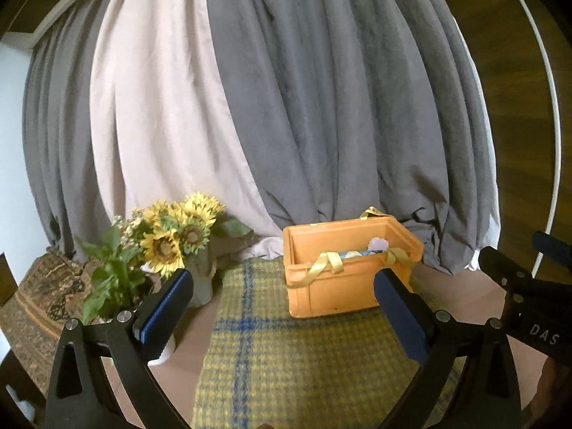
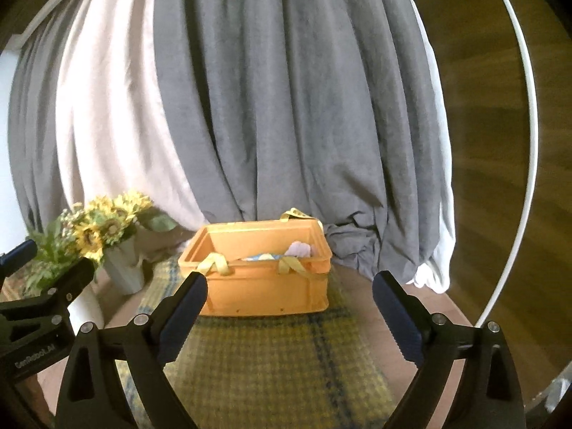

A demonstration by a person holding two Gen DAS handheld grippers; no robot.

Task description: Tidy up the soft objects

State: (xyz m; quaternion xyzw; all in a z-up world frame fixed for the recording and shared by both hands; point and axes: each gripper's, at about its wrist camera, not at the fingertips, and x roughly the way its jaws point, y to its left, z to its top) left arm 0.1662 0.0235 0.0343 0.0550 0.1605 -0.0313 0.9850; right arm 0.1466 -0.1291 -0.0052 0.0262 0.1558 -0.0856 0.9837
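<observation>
An orange plastic crate [image 1: 339,282] [image 2: 264,289] stands on a yellow-and-blue plaid cloth [image 1: 286,357] [image 2: 271,368]. Yellow ribbon straps [image 1: 329,262] [image 2: 218,262] hang over its front rim. Soft pastel items [image 1: 375,245] [image 2: 300,250], lilac and pale blue, show inside it. My left gripper [image 1: 286,307] is open and empty, held in front of the crate. My right gripper [image 2: 289,314] is open and empty, also in front of the crate. The right gripper's body [image 1: 529,293] shows at the right of the left wrist view, and the left gripper's body [image 2: 39,307] at the left of the right wrist view.
A vase of sunflowers [image 1: 178,239] [image 2: 107,228] stands left of the crate on the brown table [image 1: 464,286]. Grey and pale curtains [image 1: 321,107] [image 2: 268,107] hang close behind. A patterned cushion [image 1: 39,296] lies at the far left.
</observation>
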